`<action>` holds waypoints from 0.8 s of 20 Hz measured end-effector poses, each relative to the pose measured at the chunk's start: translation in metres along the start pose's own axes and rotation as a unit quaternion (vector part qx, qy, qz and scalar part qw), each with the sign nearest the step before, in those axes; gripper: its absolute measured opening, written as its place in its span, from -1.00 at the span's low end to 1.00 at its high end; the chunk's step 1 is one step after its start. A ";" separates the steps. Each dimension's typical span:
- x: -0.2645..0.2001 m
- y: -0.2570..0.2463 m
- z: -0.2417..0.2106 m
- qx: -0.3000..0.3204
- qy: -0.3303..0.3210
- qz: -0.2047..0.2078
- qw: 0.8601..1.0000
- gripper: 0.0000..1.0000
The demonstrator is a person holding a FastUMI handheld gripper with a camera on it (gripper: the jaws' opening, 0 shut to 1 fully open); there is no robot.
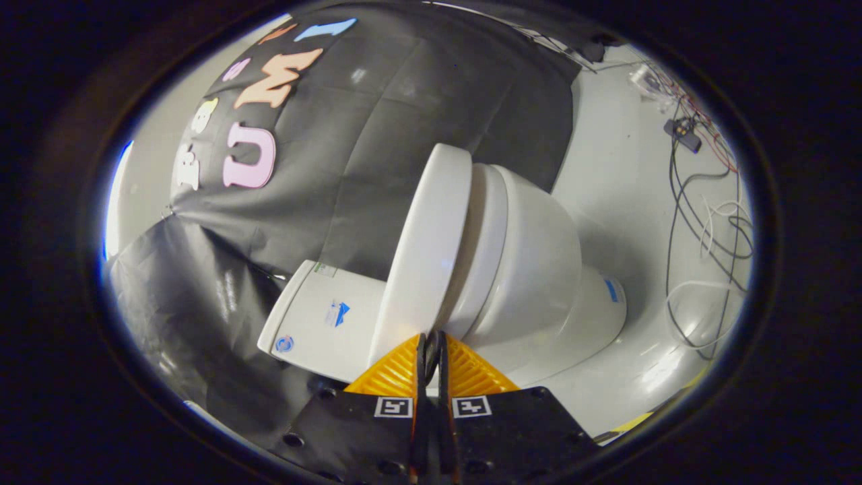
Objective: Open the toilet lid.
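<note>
Right now we see the tongs [432,339] pressed together, their two fingers [394,374] meeting with barely a slit between them and nothing caught in that slit. Just ahead of the tips stands the toilet [539,269], which appears rolled onto its side because our camera is tilted. Its lid [424,249] is a white, smooth slab whose near edge sits right at the tips; we cannot tell whether the tips touch it or stop just short. Beside the lid, on the bowl side, we make out the seat [490,236] as a second rounded band, and a shadowed gap runs between lid and seat, wider near the far end and narrowing toward the tongs. Beyond the seat the bowl [539,263] swells out and tapers to its base [599,316], which rests on the pale floor [619,182]. On the other side of the lid lies the tank [323,316], a white box carrying a few small stickers, set against the black cloth [417,101] of the wall. Well apart from the toilet, past the base, loose cables [707,236] in black and white curl over the floor, and a small dark box [683,131] sits among them farther off.
</note>
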State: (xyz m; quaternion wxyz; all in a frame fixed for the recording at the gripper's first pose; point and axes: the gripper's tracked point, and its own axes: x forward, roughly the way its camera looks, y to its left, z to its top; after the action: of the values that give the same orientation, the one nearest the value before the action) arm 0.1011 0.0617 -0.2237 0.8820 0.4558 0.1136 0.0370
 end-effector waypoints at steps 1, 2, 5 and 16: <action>0.001 -0.001 0.000 0.014 -0.012 -0.002 1.000 -0.85; 0.002 -0.001 0.003 0.045 -0.017 0.003 0.999 -0.86; 0.003 0.000 0.002 0.077 -0.016 -0.007 0.997 -0.86; -0.008 0.044 0.016 0.053 -0.030 -0.045 0.997 -0.97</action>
State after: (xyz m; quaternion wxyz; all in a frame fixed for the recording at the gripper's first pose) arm 0.0986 0.0729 -0.1773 0.8605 0.4972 0.1088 -0.0227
